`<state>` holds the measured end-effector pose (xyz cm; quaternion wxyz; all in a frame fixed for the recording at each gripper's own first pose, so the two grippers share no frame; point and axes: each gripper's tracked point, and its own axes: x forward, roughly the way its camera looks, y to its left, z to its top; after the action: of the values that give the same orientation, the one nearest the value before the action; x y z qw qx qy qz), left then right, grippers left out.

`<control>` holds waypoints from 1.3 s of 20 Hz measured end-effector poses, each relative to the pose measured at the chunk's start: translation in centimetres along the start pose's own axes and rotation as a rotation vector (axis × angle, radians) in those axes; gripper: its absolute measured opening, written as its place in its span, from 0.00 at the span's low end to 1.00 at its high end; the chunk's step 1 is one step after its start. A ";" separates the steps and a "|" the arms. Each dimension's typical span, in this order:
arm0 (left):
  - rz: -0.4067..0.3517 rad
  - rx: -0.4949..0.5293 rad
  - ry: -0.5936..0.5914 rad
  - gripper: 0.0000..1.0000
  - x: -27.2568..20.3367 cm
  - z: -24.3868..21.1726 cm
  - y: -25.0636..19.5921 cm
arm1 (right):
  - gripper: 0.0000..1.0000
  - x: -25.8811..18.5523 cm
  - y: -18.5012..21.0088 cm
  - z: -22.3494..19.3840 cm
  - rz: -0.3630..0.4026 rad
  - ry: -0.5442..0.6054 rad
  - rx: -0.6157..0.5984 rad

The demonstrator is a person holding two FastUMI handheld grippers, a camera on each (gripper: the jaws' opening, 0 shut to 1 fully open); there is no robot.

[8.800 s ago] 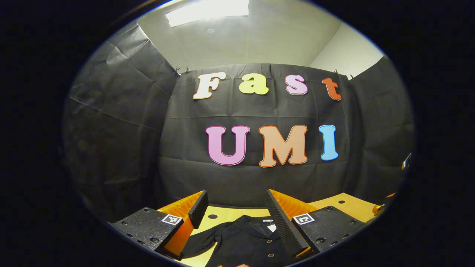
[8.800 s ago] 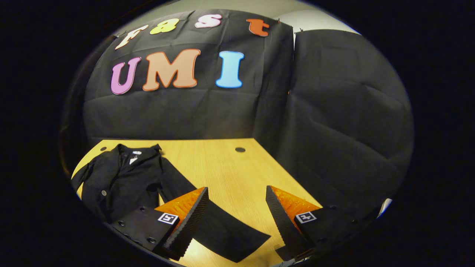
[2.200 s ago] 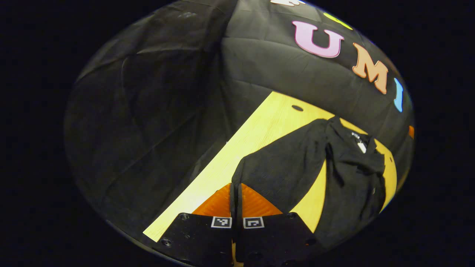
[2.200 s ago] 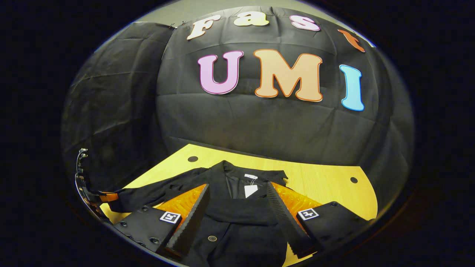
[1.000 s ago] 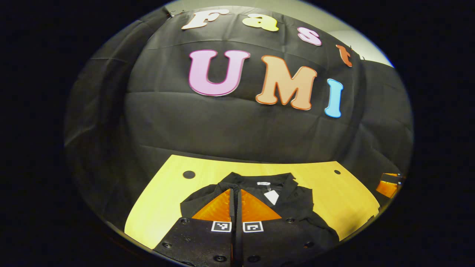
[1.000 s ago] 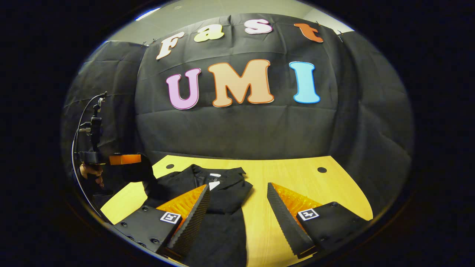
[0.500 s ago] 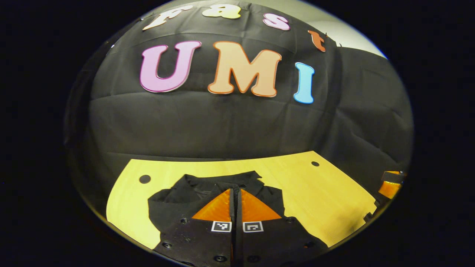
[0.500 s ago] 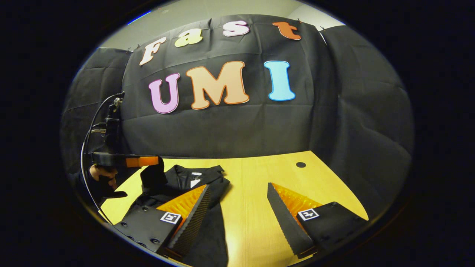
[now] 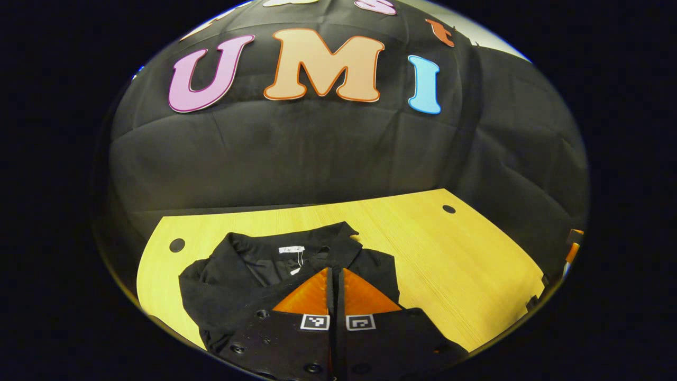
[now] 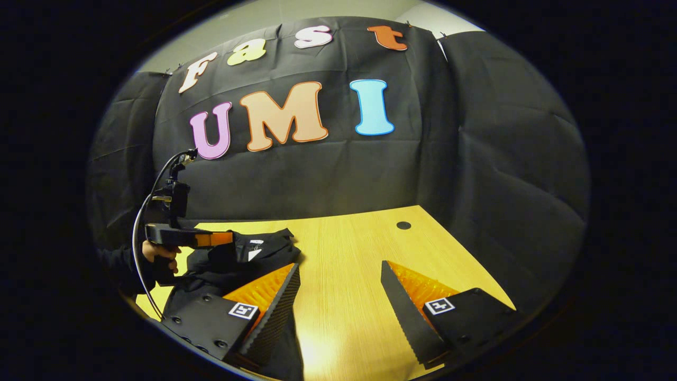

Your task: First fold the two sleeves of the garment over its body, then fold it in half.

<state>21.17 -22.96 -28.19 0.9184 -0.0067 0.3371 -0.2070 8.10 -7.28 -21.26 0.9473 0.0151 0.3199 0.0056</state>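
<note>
The black garment (image 9: 254,270) is lying on the left part of the pale wooden worktop (image 9: 449,254), collar and a white tag toward the far wall. It is looking soft, thin and limp, likely light; it will probably drape and slide on the smooth wood instead of holding a crease, so a cuff, a hem corner or a doubled edge seems the best place to take hold of it, not the slack middle.

The left gripper (image 9: 335,275) is hovering over the garment's near side with its jaws pressed together; in the right gripper view it (image 10: 225,239) is seeming to pinch a dark fold of cloth, probably a sleeve, though black on black is making that hard to confirm. A hand (image 10: 158,252) is holding it. The right gripper (image 10: 338,301) is standing with jaws spread wide over bare worktop, gripping nothing.

The garment's lower body and hem are being cut off at the near edge, and which sleeves are already lying folded is unclear.
</note>
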 end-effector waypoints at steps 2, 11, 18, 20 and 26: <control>-0.062 0.041 -0.019 0.03 0.6 0.8 -2.2 | 0.98 0.5 -0.2 -0.2 -0.002 0.009 0.003; -0.039 0.081 -0.166 0.94 -1.9 5.1 -5.2 | 0.98 1.4 -0.2 0.7 0.084 0.002 -0.017; 0.142 -0.054 -0.312 0.93 -10.8 7.0 -0.2 | 0.98 1.3 1.2 0.5 0.206 0.000 -0.049; 0.191 -0.075 -0.330 0.96 -14.7 5.8 1.8 | 0.99 0.5 2.2 -0.3 0.221 0.011 -0.059; 0.338 -0.106 -0.250 0.96 -25.7 -4.0 8.4 | 0.98 -2.7 7.6 -4.8 0.243 0.053 -0.045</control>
<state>4.17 -4.93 -16.75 0.9731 -0.0241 0.2272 -0.0295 2.98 0.42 -23.19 0.9310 0.0325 0.3405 0.1278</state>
